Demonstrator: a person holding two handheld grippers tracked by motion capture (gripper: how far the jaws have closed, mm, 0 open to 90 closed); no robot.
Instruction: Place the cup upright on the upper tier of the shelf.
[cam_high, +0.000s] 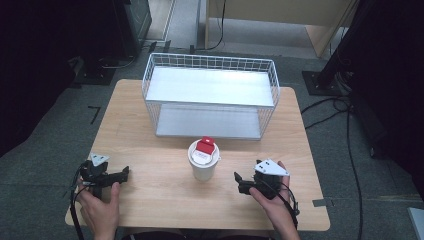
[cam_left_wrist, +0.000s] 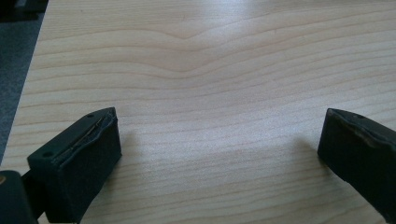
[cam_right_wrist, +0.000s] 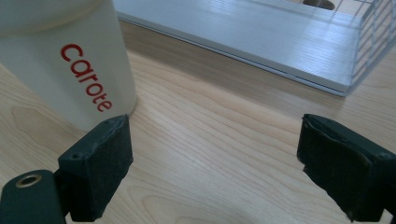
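High view: a white cup stands upright near the middle of the wooden worktop, topped by a white lid with a red flip tab. Just behind it sits a white wire basket rack with 2 pale shelves. The left gripper rests near the worktop's front left corner, well apart from the cup, held in the person's left hand. The right gripper lies to the cup's right, near it but not touching, in the right hand.

In the left gripper view, its jaws are spread over bare wood grain, nothing between them. In the right gripper view, the jaws are also spread with only worktop between; the cup, printed "carote" in red, rises just beyond the left-hand jaw, and the rack's lower shelf runs behind.
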